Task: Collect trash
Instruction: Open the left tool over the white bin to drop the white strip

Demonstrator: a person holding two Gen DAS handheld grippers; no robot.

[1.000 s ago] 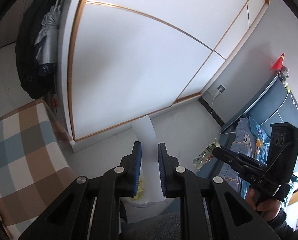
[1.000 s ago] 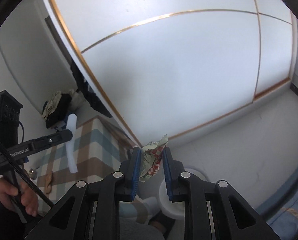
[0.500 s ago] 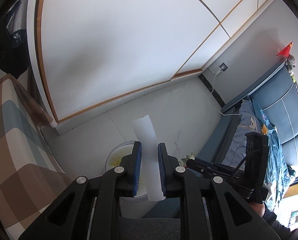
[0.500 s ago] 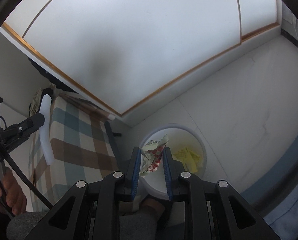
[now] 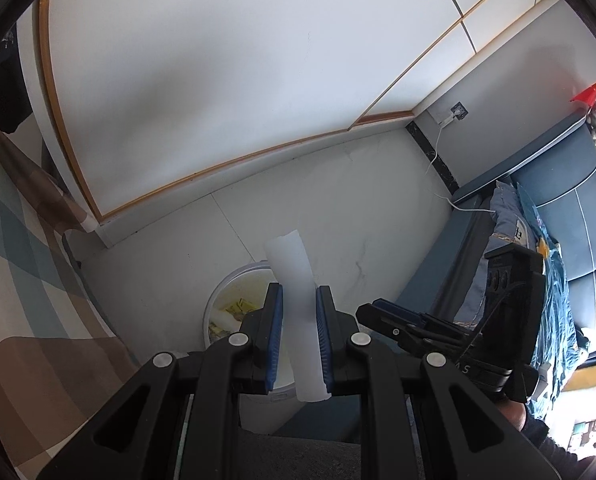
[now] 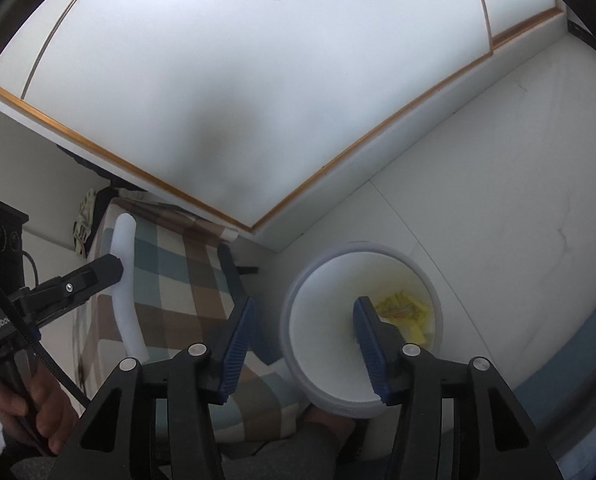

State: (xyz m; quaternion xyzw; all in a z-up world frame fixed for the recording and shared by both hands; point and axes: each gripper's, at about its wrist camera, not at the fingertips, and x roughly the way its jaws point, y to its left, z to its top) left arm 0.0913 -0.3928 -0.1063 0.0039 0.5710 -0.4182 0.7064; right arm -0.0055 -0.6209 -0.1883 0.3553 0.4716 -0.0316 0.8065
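My left gripper (image 5: 299, 300) is shut on a white foam strip (image 5: 294, 280) that sticks up past its blue pads, just above a white trash bin (image 5: 234, 284) on the floor. The right gripper (image 6: 304, 316) hangs over the same bin (image 6: 326, 276); its jaws are opening and nothing is between them. Yellow scraps (image 6: 404, 308) lie at the bin's bottom. The crumpled wrapper it carried is not visible. In the right wrist view the left gripper (image 6: 116, 268) and its foam strip (image 6: 126, 284) show at the left.
A chair with a brown, blue and cream check cover (image 5: 22, 272) stands left of the bin. White wardrobe doors with wood trim (image 5: 226, 80) rise behind. A blue bed with bedding (image 5: 538, 248) lies to the right, with a white cable (image 5: 438, 156) running to a wall socket.
Both grippers have dropped toward the bin. The right gripper's jaws have spread apart and the crumpled wrapper it held is gone from between them. The left still grips the foam strip.
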